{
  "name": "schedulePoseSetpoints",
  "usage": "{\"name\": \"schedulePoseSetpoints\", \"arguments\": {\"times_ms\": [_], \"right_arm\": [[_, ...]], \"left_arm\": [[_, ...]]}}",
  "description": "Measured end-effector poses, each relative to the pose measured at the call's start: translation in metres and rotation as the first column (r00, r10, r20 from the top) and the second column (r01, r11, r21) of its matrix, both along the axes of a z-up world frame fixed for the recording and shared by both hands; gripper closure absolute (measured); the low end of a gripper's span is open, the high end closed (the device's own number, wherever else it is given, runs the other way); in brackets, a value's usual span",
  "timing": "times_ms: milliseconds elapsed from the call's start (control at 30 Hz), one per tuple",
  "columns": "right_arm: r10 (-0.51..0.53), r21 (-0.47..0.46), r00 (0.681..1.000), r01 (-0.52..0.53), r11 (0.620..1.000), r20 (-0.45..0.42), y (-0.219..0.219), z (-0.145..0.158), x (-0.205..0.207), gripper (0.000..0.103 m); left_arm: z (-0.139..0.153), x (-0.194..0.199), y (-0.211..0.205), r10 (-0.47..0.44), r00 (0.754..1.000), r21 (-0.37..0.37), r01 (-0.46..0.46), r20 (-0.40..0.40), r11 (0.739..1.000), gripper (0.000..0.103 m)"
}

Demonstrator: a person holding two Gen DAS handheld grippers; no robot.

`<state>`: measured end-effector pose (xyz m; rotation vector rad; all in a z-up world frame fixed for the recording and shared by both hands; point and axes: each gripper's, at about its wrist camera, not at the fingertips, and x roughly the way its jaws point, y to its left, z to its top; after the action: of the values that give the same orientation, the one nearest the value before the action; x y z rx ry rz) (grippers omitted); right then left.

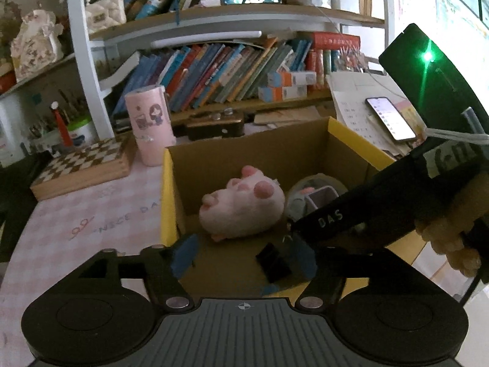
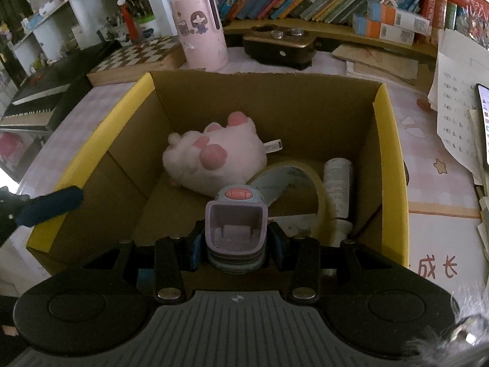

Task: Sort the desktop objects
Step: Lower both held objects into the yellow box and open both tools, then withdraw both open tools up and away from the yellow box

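Observation:
A cardboard box with a yellow rim (image 1: 166, 198) (image 2: 394, 153) stands on the pink desk. Inside lie a pink-and-white plush toy (image 1: 241, 208) (image 2: 214, 159), a roll of clear tape (image 2: 293, 177) and a white tube (image 2: 337, 183). My right gripper (image 2: 235, 244) is shut on a small lilac-and-grey toy with a pink button (image 2: 235, 223) (image 1: 321, 198) and holds it over the box's near side. My left gripper (image 1: 244, 260) hangs open over the near left part of the box, nothing between its blue pads (image 1: 183, 253). One blue finger (image 2: 52, 205) shows in the right wrist view.
Behind the box stand a pink cylinder (image 1: 151, 122) (image 2: 198, 30), a wooden chessboard (image 1: 85, 165) and a dark box with knobs (image 2: 279, 46). Papers and a lit phone (image 1: 391, 119) lie to the right. Bookshelves fill the back.

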<state>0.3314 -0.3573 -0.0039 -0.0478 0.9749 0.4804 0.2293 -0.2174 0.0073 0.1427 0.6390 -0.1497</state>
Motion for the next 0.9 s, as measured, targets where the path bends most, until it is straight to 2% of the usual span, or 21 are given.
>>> {"name": "schedulePoseSetpoints", "arguments": {"times_ms": [267, 333, 367, 633, 900], "right_arm": [[0.019, 0.011, 1.000, -0.019, 1.000, 0.018, 0.004, 0.002, -0.005, 0.061], [0.011, 0.014, 1.000, -0.011, 1.000, 0.028, 0.005, 0.003, -0.008, 0.058], [0.010, 0.018, 0.999, -0.010, 1.000, 0.037, 0.005, 0.004, -0.009, 0.056], [-0.052, 0.039, 0.990, 0.048, 0.998, 0.127, 0.007, 0.025, -0.036, 0.050], [-0.155, 0.077, 0.955, 0.140, 0.987, 0.252, 0.002, 0.051, -0.085, 0.047]], "left_arm": [[0.007, -0.021, 0.007, 0.012, 0.998, -0.023, -0.011, 0.055, 1.000, 0.025], [0.010, -0.027, 0.008, 0.015, 0.997, -0.014, -0.013, 0.074, 1.000, 0.018], [0.011, -0.030, 0.009, 0.015, 0.996, -0.013, -0.014, 0.085, 1.000, 0.018], [0.030, -0.054, 0.033, 0.067, 0.990, -0.045, -0.061, 0.127, 0.997, 0.016], [0.038, -0.087, 0.064, 0.129, 0.980, -0.052, -0.122, 0.153, 0.991, 0.011]]}}
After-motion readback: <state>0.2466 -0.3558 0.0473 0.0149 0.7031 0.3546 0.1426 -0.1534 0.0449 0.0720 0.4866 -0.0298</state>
